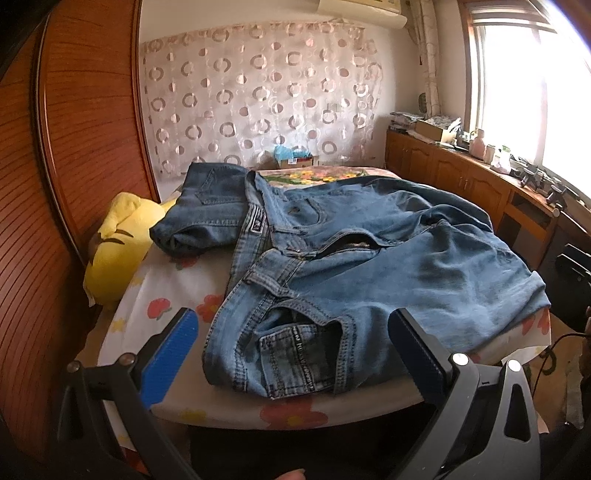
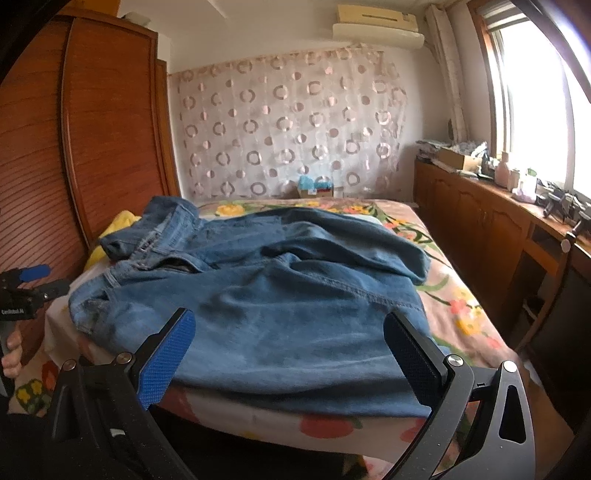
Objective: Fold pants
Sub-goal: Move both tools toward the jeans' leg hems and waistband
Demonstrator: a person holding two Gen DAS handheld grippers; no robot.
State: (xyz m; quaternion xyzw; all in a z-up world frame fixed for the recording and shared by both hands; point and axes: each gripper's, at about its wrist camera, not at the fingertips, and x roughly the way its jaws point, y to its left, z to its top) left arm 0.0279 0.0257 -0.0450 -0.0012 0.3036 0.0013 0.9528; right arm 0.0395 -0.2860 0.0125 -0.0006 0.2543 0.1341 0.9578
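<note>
One pair of blue denim pants, spread rumpled across the near end of the bed; waistband toward the left side, fly open with zipper showing, legs running off to the right and doubled back, lower edge just at the mattress edge.
Two hand-held grippers: left gripper, jaws wide apart, poised at the near edge by the waistband and front pocket, gripping nothing; right gripper, jaws wide apart, poised at the near edge by the leg fabric, gripping nothing.
One yellow plush toy, at the bed's left side, partly under the pants.
One floral bedsheet, covering the mattress.
One wooden wardrobe, left.
One circle-patterned curtain, far wall.
One air conditioner, above the curtain.
One low wooden cabinet run, right, cluttered top, under a bright window.
</note>
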